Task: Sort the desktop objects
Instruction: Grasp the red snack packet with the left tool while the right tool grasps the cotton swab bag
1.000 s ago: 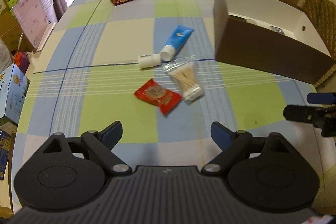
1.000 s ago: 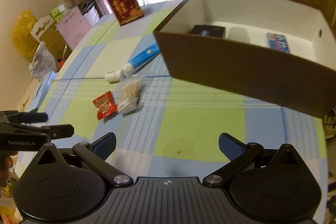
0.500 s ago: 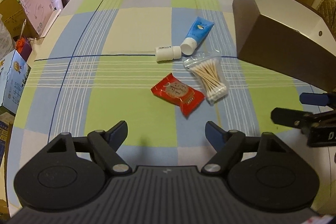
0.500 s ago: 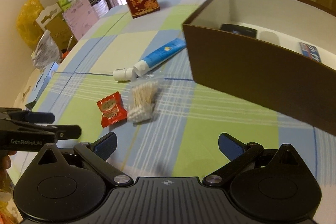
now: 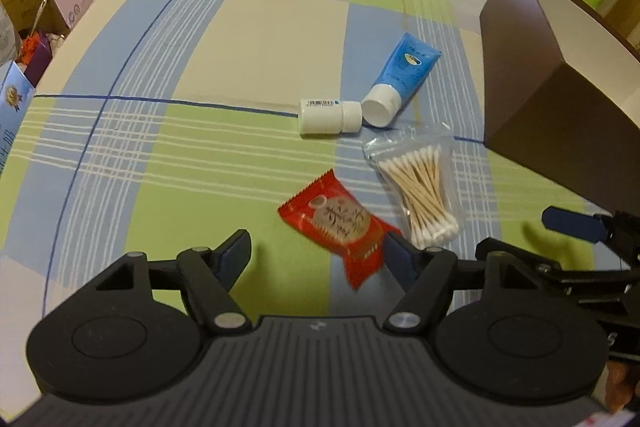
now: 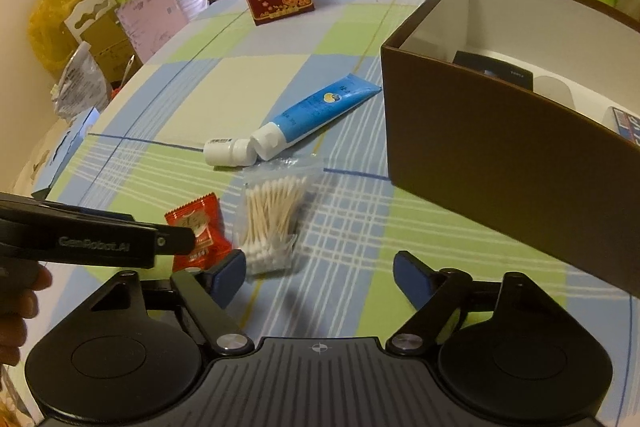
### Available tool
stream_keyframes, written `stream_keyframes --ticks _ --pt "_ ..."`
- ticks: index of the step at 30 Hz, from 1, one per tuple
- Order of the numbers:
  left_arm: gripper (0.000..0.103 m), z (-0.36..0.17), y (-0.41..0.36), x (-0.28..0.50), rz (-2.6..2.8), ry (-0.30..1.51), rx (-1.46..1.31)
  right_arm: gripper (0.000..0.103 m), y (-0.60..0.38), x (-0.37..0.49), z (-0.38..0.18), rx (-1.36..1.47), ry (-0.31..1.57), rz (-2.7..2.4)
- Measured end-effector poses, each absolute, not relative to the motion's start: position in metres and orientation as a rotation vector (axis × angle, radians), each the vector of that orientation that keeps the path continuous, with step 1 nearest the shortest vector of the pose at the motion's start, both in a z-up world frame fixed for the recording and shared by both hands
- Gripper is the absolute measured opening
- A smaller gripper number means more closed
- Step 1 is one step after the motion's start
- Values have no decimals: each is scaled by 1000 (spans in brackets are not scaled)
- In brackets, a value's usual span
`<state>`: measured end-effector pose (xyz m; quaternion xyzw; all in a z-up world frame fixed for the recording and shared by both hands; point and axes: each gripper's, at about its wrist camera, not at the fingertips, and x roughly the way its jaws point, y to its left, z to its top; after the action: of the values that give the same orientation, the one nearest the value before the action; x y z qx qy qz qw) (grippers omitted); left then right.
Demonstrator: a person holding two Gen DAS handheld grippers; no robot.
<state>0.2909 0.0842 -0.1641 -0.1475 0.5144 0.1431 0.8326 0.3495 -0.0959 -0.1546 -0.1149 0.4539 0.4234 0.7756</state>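
Cardboard box point(image 6: 500, 147) holds a dark case point(image 6: 494, 69) and a blue packet point(image 6: 626, 119); we keep both grippers point(image 5: 318, 253) point(image 6: 318, 273) spread, empty, near the red sachet point(image 5: 340, 223) and cotton swab bag point(image 6: 274, 215) lying outside on the table.

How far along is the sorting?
Partly done: the brown box already holds a few items. Nothing is gripped; the left hand-held gripper and right hand-held gripper are open. Left: red packet, cotton swabs, white bottle, blue tube.
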Motion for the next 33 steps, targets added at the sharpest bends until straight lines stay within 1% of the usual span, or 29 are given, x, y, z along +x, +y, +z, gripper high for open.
stream_keyframes --ticks 8,10,12,14,15,18,20,22,24,25,26,27,29,31,32,33 --pt "65 -184 90 311 290 1120 -331 76 -84 357 -158 -244 991 927" --pt "62 -186 95 310 288 1119 -337 75 -81 358 -158 -242 990 933" --pt "51 -187 100 307 292 1120 -329 75 -77 358 -159 -247 988 942" --pt "43 -189 109 303 298 1121 -324 74 -71 357 -161 -257 987 954" --pt "41 -189 114 301 299 1116 -325 73 -68 357 -163 -265 987 961" --pt "40 -188 127 296 317 1109 -318 70 -56 354 -167 -284 993 980" --pt "41 -187 135 293 322 1100 -317 68 -48 353 -171 -299 995 989" --pt "44 -185 142 290 337 1096 -322 67 -39 351 -175 -316 993 992" --pt "52 -183 147 287 346 1089 -329 65 -30 350 -179 -334 994 992" --pt "53 -182 148 286 349 1087 -332 62 -27 350 -182 -341 995 992" --pt "55 -181 149 286 349 1086 -335 54 -24 349 -184 -349 993 993" --pt "59 -180 149 286 352 1085 -338 49 -21 349 -186 -364 990 994" --pt "63 -180 149 288 364 1081 -344 37 -20 346 -187 -413 955 986" --pt "67 -178 148 291 365 1077 -352 29 -22 345 -187 -438 941 979" --pt "70 -178 148 293 370 1075 -354 28 -26 347 -187 -437 942 970" --pt "70 -178 147 294 376 1074 -354 28 -30 348 -188 -432 945 960"
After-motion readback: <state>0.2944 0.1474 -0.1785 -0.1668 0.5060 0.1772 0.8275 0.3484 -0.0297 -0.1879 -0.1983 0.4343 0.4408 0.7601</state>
